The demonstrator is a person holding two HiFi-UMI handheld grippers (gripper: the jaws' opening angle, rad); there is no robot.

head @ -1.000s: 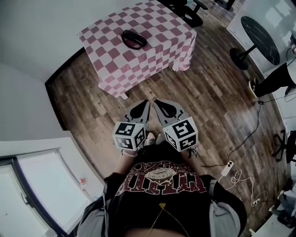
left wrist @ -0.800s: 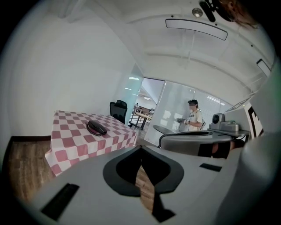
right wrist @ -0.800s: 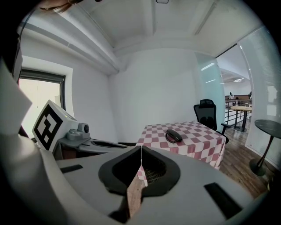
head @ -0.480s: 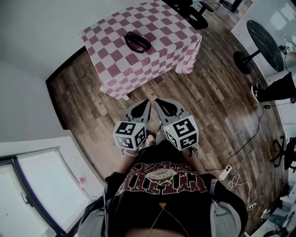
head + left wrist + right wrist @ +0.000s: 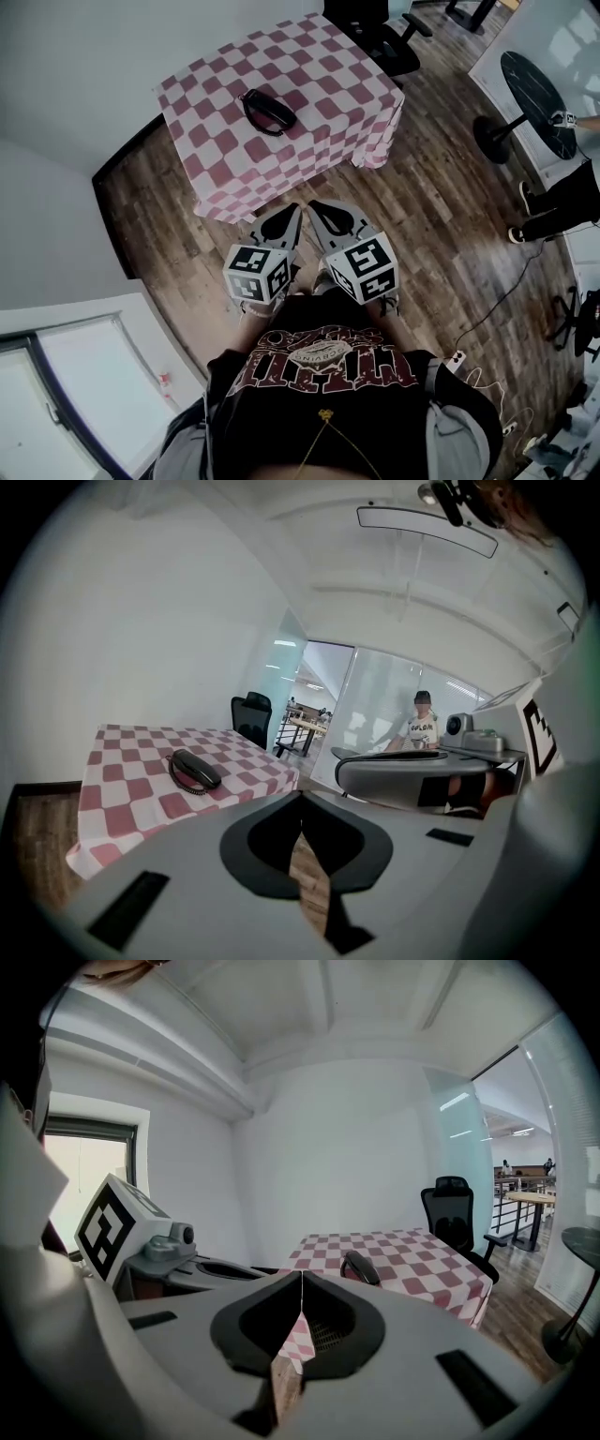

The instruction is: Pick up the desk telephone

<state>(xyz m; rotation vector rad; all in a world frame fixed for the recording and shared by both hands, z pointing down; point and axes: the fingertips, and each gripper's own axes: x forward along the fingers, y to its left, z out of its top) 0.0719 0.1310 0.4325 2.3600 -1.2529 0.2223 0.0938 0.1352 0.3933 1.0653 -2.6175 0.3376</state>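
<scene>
A black desk telephone (image 5: 269, 111) lies on a table (image 5: 328, 66) draped in a red-and-white checked cloth, at the top of the head view. The phone (image 5: 195, 770) shows far ahead in the left gripper view, and the same phone (image 5: 360, 1267) ahead in the right gripper view. My left gripper (image 5: 294, 209) and right gripper (image 5: 314, 205) are side by side over the wood floor, just short of the table's near edge. The jaws of both are shut with nothing between them.
A black office chair (image 5: 375, 23) stands behind the table. A round dark table (image 5: 536, 84) and a person's legs (image 5: 558, 202) are at the right. A cable and power strip (image 5: 457, 357) lie on the floor. A white wall (image 5: 56, 103) runs along the left.
Both grippers have come closer to the checked table together, still shut. The person at the right has shifted.
</scene>
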